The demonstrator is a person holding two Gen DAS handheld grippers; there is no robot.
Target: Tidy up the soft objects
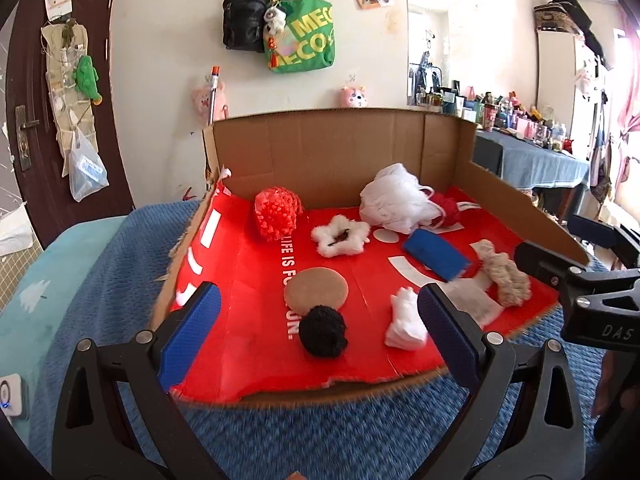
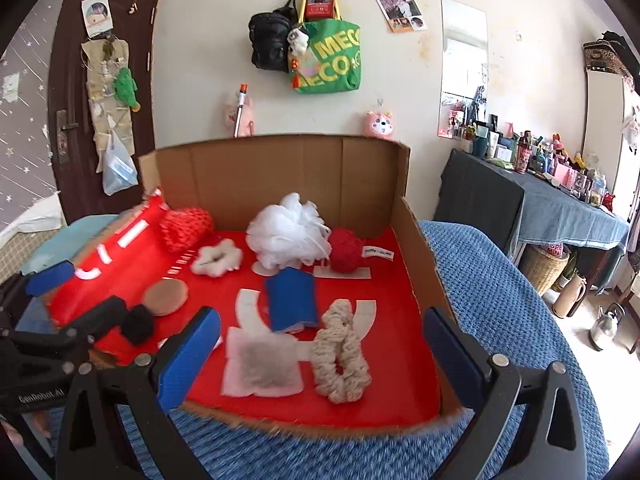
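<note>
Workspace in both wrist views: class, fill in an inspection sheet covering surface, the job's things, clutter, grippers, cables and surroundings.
Surface: red-lined cardboard tray resting on a blue blanket.
Job's things: white mesh pouf, red yarn ball, red knitted piece, white fluffy star, blue sponge, beige rope scrunchie, white pad, round tan pad, black pom-pom, white cotton stack; all inside the tray.
Clutter: nothing seen in the tray beyond these.
Grippers: left gripper and right gripper, jaws open, holding nothing.
Cables: nothing seen.
Surroundings: wall-hung green tote, black backpack, crowded side table.
</note>
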